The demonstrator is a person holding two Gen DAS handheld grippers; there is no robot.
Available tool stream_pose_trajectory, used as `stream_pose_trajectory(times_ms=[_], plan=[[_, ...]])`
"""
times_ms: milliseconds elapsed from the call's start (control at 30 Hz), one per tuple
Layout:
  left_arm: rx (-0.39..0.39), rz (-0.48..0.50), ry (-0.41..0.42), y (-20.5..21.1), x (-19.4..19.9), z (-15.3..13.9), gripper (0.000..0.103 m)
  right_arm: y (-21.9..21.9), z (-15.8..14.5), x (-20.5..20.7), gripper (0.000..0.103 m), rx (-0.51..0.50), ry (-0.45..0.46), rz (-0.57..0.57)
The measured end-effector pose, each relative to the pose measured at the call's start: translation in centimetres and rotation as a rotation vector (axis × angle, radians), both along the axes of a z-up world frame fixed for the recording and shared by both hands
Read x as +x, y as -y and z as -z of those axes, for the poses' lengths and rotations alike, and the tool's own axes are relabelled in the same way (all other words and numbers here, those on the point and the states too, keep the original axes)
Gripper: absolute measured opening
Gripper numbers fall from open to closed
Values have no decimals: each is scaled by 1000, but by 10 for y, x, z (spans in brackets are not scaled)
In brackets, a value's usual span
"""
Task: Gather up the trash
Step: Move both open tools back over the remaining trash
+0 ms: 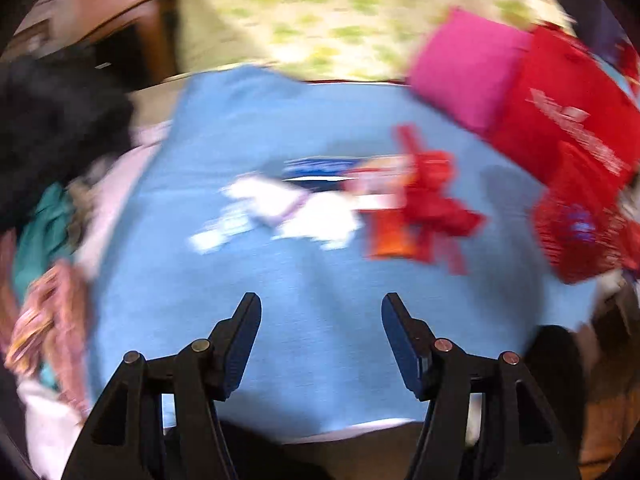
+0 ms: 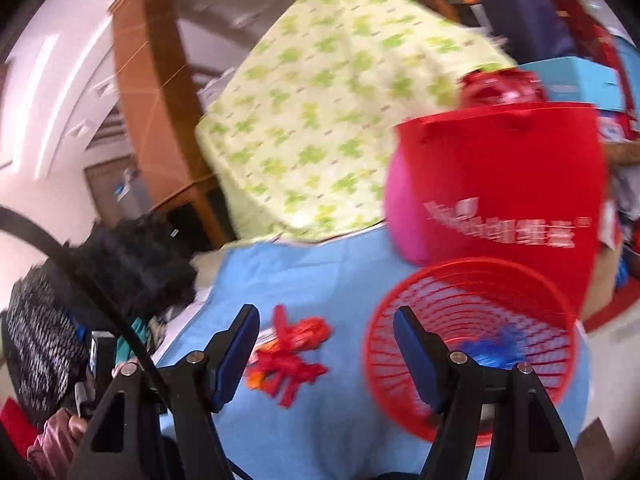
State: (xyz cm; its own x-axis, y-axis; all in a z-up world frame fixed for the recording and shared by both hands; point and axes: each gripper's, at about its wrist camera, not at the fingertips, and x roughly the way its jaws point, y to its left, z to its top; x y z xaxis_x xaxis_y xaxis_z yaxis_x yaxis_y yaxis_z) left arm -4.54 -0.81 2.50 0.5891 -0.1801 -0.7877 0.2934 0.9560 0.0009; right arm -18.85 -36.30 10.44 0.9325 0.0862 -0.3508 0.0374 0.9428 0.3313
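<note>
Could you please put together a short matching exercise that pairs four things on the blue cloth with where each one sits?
Things:
1. red plastic mesh basket
2. white crumpled paper
3. red crumpled wrapper
4. red fabric bag with white lettering

Places:
A. left end of the litter row
B. behind the basket
C. right end of the litter row
D. nearest the right gripper

Pairs: 1-D, 2-A, 3-C, 4-B

Showing heavy motion blur in both views, smearing the red wrapper (image 1: 436, 200) and white scraps (image 1: 304, 212) on the blue cloth (image 1: 280, 128). Receiving bright, even light; casting soft shadow right of the wrapper. Bending and darkening at fisheye edges.
</note>
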Motion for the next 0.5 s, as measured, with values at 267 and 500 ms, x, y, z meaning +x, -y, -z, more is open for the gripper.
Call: stream_pose_trajectory(times_ms=[267, 500], plan=[[29, -112, -18, -72, 38, 26, 64, -63, 41, 72, 73, -23, -198, -127], [51, -44, -55, -73, 81, 52, 64, -77, 98, 133, 73, -26, -394, -166]])
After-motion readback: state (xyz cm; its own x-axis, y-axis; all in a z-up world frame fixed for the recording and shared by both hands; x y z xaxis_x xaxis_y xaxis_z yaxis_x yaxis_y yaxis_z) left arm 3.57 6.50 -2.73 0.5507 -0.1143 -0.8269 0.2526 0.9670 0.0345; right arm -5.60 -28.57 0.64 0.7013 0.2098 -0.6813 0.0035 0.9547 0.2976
